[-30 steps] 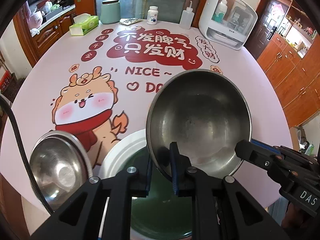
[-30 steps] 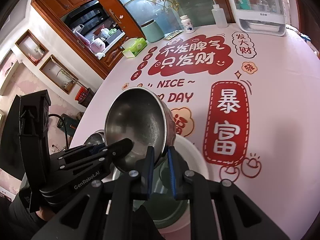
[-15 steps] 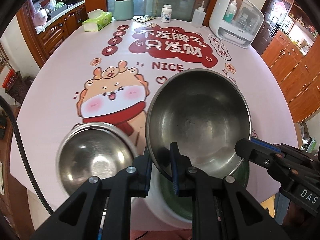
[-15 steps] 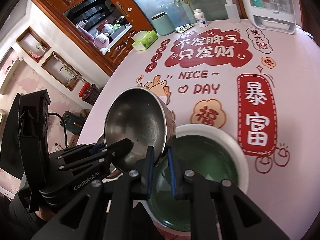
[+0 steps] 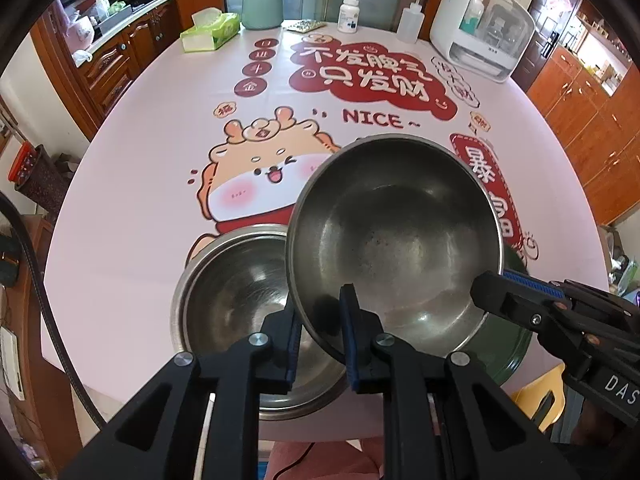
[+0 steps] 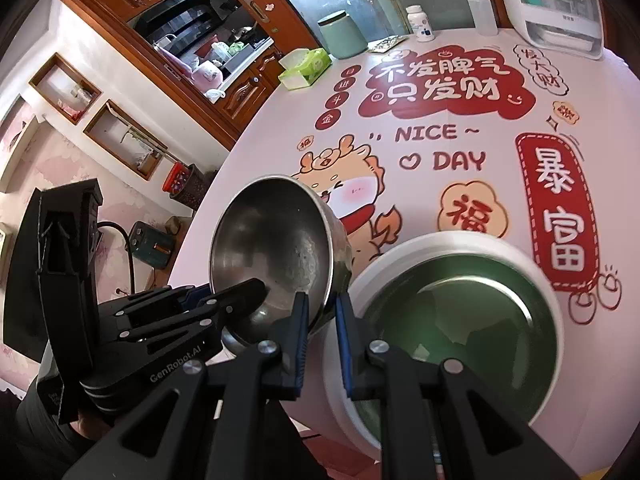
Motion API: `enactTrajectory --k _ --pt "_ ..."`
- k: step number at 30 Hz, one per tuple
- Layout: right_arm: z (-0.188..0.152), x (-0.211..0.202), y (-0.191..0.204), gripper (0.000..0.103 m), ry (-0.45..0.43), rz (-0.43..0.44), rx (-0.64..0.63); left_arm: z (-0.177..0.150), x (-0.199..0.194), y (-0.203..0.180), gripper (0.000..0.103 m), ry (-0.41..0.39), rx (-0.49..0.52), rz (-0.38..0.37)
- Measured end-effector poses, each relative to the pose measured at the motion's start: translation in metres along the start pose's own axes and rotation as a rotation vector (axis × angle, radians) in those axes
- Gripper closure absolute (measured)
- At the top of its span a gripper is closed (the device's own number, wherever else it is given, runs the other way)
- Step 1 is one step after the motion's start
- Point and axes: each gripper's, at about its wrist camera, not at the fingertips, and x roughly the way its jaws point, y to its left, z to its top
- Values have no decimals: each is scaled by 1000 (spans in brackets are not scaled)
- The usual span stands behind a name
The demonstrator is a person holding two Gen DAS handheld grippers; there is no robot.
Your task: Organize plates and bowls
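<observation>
Both grippers pinch the rim of one steel bowl [image 5: 394,236], held tilted in the air. My left gripper [image 5: 322,340] is shut on its near rim. My right gripper [image 6: 322,316] is shut on its right rim and shows in the left wrist view [image 5: 492,284]. The held bowl [image 6: 276,256] hangs partly over a second steel bowl [image 5: 236,300] that rests on the table near the front edge. A white bowl with a green inside [image 6: 460,312] stands on the table just to the right; its green edge [image 5: 516,344] shows under the held bowl.
The round table [image 5: 140,200] has a pink printed cloth. At its far side stand a green tissue box [image 5: 210,30], a teal jar [image 5: 262,6], a pill bottle [image 5: 349,16], a squeeze bottle [image 5: 412,20] and a white appliance [image 5: 482,40].
Both grippers carried the held steel bowl leftward, off the white-and-green bowl and over the second steel bowl. Both grips stayed shut.
</observation>
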Motion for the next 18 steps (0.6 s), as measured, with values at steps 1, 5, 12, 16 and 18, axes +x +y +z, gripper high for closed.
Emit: enactTrajectory --k 1,5,12,16,18 --pt "-1 4 2 89 5 0 8 0 1 2 88 5 4 1" --pt "-7 14 10 89 13 -2 37 -2 5 14 88 29 32 4" --pt "-15 28 22 89 -3 -15 85 -1 12 28 86 61 97 -2" --pt "-20 35 29 89 -12 -27 111 0 16 37 85 78 140 -8" --pt "-23 40 31 88 -16 -32 131 0 18 41 85 87 163 -12"
